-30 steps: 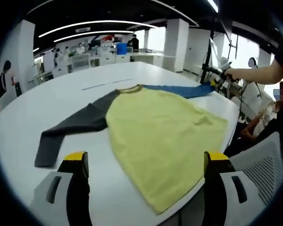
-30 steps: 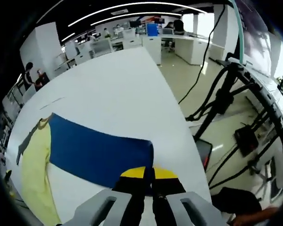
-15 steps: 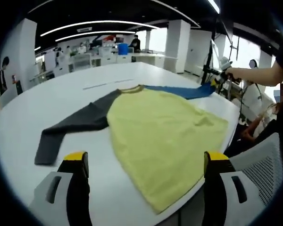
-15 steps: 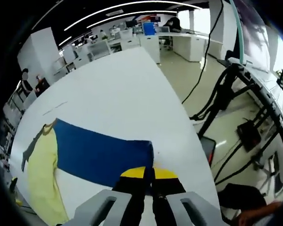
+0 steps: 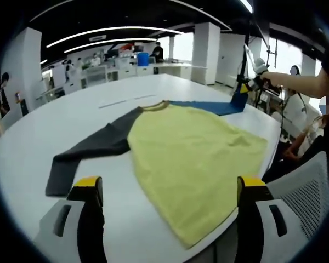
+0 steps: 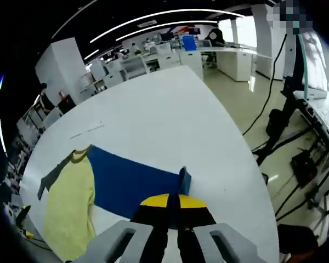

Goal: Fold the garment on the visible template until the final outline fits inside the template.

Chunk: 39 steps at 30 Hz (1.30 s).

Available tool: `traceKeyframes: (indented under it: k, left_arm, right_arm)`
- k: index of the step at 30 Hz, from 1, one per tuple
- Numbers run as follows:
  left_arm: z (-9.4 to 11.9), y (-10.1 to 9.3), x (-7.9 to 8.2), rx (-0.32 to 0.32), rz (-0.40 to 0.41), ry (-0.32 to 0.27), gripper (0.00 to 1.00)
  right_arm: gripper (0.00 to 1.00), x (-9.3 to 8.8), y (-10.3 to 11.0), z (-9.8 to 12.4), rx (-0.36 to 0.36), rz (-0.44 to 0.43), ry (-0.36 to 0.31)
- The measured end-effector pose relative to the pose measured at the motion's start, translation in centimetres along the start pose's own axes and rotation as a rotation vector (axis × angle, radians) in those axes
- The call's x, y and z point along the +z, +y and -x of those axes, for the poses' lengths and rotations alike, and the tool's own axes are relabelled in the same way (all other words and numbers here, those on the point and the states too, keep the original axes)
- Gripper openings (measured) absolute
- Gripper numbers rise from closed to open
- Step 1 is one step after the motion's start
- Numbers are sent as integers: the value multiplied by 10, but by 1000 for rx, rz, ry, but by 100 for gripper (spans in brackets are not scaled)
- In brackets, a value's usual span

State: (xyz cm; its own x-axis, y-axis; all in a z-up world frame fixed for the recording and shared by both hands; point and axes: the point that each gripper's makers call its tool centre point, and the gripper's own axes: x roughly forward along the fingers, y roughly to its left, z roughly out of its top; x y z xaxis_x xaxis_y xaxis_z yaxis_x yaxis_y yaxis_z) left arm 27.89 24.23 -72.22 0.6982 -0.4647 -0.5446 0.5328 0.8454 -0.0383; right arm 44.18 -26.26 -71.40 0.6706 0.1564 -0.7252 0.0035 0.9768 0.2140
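Blue sleeve point(image 6: 134, 181) cuff is pinched in the closed right hand-held gripper point(image 6: 172, 211); the left hand-held gripper point(image 5: 167, 189) gapes empty. With the shirt point(image 5: 194, 156) overhanging the surface point(image 5: 27, 153), a hard pull could drag it off.

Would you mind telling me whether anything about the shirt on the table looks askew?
The blue sleeve is lifted at its cuff, pinched in the shut right claw, so its end stands up. The yellow body's hem hangs past the table edge.

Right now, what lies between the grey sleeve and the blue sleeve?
The garment's yellow body lies between the grey sleeve and the blue sleeve, seen in the left gripper view.
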Motion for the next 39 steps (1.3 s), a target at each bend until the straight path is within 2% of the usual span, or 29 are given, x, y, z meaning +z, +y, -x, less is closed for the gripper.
traceKeyframes:
  k: [19,39]
  left_arm:
    - [6,2,-1,15,4,-12,99]
    - [6,4,-4,17,-5,-11,97]
  right_arm:
    - [0,11,96,-12,150,110,-35]
    - [0,14,163,-21,228,159,-76]
